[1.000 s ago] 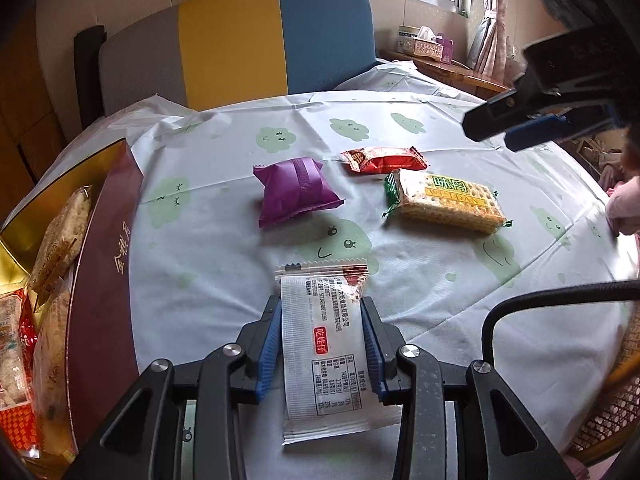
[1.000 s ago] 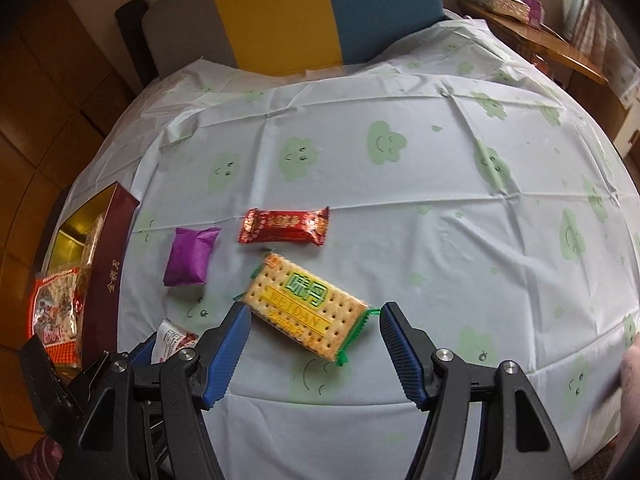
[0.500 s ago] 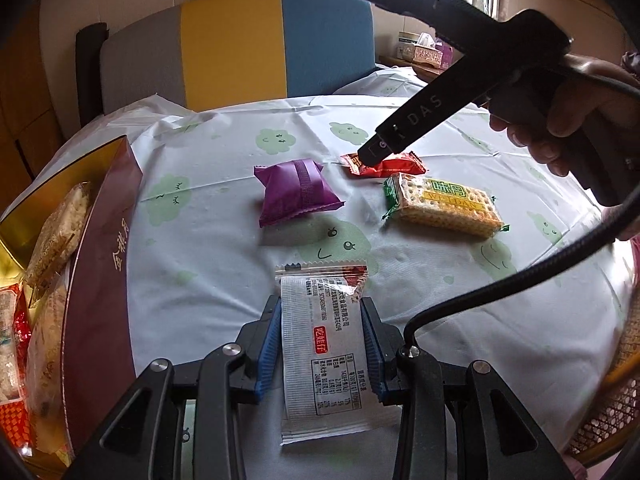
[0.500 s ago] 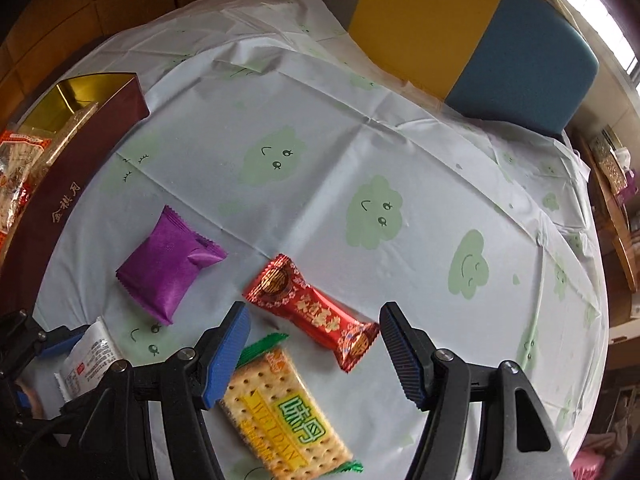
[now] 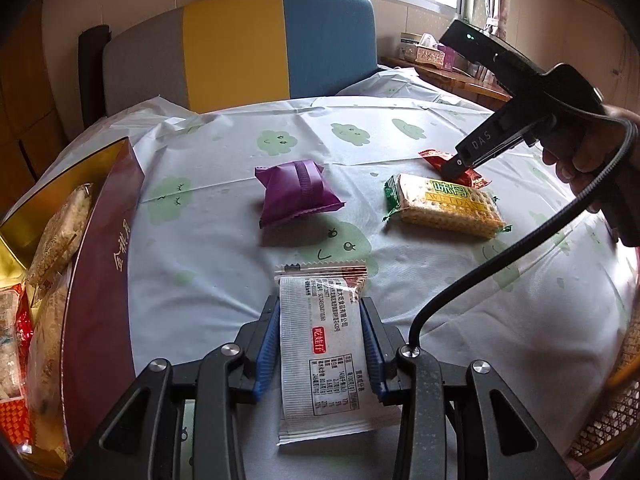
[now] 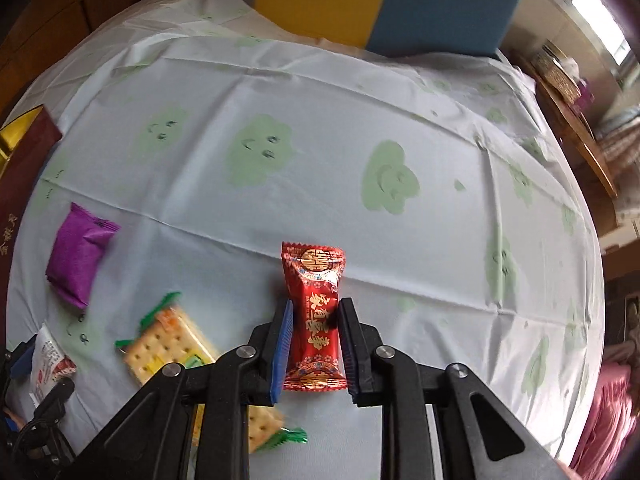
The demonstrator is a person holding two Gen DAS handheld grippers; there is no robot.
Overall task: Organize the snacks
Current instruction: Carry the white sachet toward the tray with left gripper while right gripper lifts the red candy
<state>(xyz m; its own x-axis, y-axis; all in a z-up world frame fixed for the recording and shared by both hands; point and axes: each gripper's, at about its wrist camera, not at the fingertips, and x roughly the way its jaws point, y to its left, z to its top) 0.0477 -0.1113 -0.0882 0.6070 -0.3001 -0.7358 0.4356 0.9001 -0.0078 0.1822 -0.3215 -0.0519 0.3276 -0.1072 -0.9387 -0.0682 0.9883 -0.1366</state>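
Pinching the red candy [image 6: 316, 316], the right gripper [image 6: 316, 344] is clenched; the left gripper [image 5: 320, 344] grasps a white packet [image 5: 320, 344] over the table [image 5: 224, 264].

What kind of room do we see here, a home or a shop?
Most likely a home dining or living room: a table under a tablecloth printed with green clouds, a chair in grey, yellow and blue behind it, and a tissue box on a wooden side table near the window.

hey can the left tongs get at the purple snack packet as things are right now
Probably not yet. The left tongs are shut on the white packet, so they're occupied. The cloth between them and the purple packet is bare, so once the white one is dropped the way looks free.
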